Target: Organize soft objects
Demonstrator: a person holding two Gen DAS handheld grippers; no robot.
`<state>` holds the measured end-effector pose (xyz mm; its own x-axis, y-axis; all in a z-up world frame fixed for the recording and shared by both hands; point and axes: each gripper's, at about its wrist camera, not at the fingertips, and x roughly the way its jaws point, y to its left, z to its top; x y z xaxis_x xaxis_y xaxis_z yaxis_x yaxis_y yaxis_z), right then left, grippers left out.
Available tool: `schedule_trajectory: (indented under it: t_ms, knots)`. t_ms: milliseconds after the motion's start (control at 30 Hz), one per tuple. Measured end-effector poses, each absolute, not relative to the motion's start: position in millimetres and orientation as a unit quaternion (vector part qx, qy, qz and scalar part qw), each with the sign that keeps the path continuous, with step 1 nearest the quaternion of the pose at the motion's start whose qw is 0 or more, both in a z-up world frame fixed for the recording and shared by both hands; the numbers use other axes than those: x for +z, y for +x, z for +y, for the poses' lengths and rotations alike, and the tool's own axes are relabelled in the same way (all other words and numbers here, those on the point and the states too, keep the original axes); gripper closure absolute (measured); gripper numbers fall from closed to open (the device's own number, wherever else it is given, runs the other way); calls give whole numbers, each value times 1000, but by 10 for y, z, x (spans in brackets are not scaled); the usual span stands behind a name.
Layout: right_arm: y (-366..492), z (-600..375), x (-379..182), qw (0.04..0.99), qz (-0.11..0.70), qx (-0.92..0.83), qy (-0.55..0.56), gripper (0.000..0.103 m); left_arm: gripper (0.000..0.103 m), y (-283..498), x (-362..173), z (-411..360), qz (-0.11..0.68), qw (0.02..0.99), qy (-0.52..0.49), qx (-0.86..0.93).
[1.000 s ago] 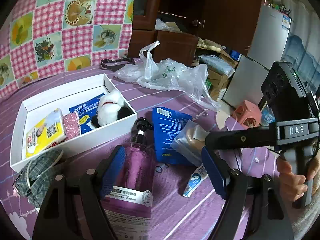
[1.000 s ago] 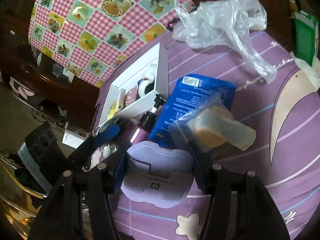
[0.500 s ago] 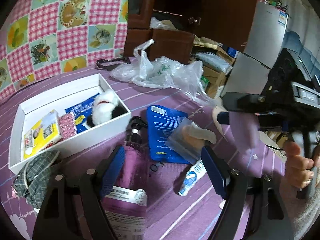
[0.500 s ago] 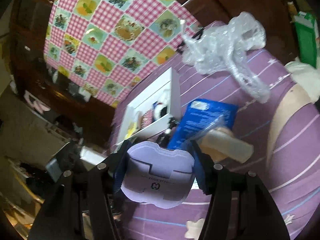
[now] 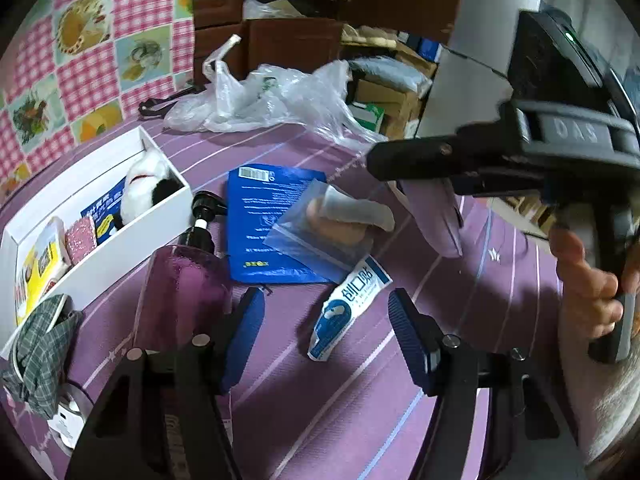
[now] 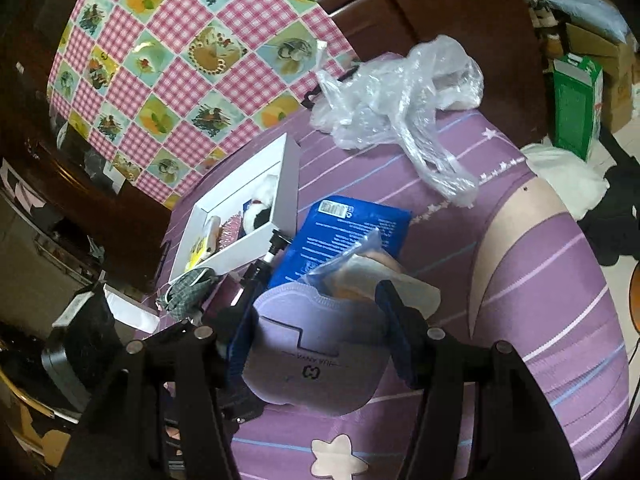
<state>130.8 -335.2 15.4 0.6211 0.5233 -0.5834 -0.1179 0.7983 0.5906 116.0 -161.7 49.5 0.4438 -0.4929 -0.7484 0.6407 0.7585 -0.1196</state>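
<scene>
My left gripper hangs low over the purple bedspread and its jaws are closing. A white and blue tube lies between its blue pads, which are not pressing on it. My right gripper is shut on a lilac pouch, which also shows hanging above the bed in the left wrist view. A white box at the left holds a white and black plush toy, a pink sponge and a yellow pack.
A purple pump bottle lies beside my left finger. A blue pack lies under a clear zip bag. A plaid cloth sits by the box's near end. A crumpled plastic bag lies at the far edge.
My left gripper has shifted right, off the pump bottle and onto the tube, and its jaws have narrowed. The right gripper has lifted the lilac pouch off the bed.
</scene>
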Motion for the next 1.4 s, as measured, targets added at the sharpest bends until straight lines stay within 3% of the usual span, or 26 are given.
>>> schedule_trajectory:
  t_ms: [67, 133, 167, 500, 967, 1067, 1200, 1267, 1400]
  knots:
    - [1317, -3362, 139, 861, 396, 186, 260, 43, 44, 1138, 496, -1632, 411, 842, 93, -335]
    - [1317, -3351, 141, 861, 396, 187, 258, 43, 58, 1118, 497, -1655, 420, 836, 94, -342]
    - [1313, -3343, 147, 862, 395, 188, 257, 43, 59, 1105, 490, -1675, 422, 833, 96, -344]
    - [1305, -3332, 150, 862, 395, 188, 256, 43, 59, 1046, 393, -1853, 412, 848, 175, -284]
    - [1317, -3306, 162, 860, 396, 194, 256, 43, 59, 1002, 333, -1980, 427, 836, 189, -287]
    - [1324, -3300, 157, 860, 397, 195, 256, 43, 54, 1079, 278, -1990, 427, 847, 215, -232]
    - [1331, -3292, 133, 856, 403, 197, 257, 43, 54, 1120, 271, -1946, 445, 836, 174, -271]
    - [1333, -3289, 129, 855, 404, 197, 257, 43, 58, 1137, 263, -1943, 446, 835, 166, -276]
    - [1335, -3286, 127, 855, 404, 197, 258, 43, 83, 1176, 268, -1918, 454, 831, 153, -281]
